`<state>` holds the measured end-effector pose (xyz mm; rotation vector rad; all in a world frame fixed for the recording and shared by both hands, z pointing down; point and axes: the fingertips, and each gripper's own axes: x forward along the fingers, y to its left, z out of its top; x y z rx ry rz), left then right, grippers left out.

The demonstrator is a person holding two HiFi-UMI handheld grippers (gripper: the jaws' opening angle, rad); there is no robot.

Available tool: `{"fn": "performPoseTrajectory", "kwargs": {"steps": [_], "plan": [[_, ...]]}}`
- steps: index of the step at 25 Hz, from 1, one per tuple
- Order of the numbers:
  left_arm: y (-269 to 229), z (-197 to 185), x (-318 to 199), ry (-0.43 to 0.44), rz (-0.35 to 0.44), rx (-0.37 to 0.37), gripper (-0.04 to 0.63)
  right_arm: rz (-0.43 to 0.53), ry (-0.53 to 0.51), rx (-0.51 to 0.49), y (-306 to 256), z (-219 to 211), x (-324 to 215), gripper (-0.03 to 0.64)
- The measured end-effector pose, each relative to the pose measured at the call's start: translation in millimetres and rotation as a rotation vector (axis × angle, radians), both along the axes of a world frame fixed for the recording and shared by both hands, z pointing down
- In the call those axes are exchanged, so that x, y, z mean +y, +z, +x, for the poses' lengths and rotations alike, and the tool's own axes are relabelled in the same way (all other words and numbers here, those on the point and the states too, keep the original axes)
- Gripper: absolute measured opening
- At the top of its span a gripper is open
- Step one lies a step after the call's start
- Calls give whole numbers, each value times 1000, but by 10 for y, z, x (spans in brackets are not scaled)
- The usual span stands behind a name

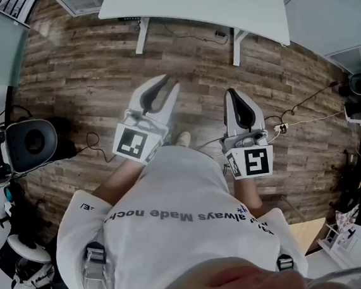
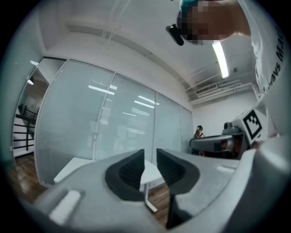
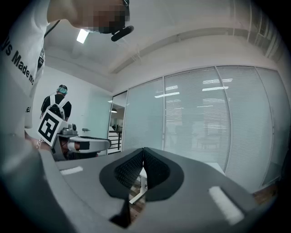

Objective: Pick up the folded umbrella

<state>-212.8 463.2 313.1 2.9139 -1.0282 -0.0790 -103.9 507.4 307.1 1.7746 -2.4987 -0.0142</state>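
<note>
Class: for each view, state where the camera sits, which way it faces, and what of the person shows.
Head view: on the head, steeply down at the wooden floor; shirt, left gripper, right gripper show.
Left gripper view: on that gripper, level, toward the glass wall; parted jaws, shirt.
Right gripper view: on that gripper, level; shut jaws, shirt.
Shared: both gripper views show the glass wall.
</note>
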Motion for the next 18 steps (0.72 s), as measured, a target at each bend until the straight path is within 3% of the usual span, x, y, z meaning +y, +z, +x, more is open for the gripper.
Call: {"fn": "performPoseTrajectory", "kwargs": {"steps": [11,18], "plan": [[115,428,-2,-26,-2,-9,83,-15,24,-32,121,526,45,2],[274,624,-196,-12,-58,-10,83,-51,24,-39,244,688,-134,2]]}}
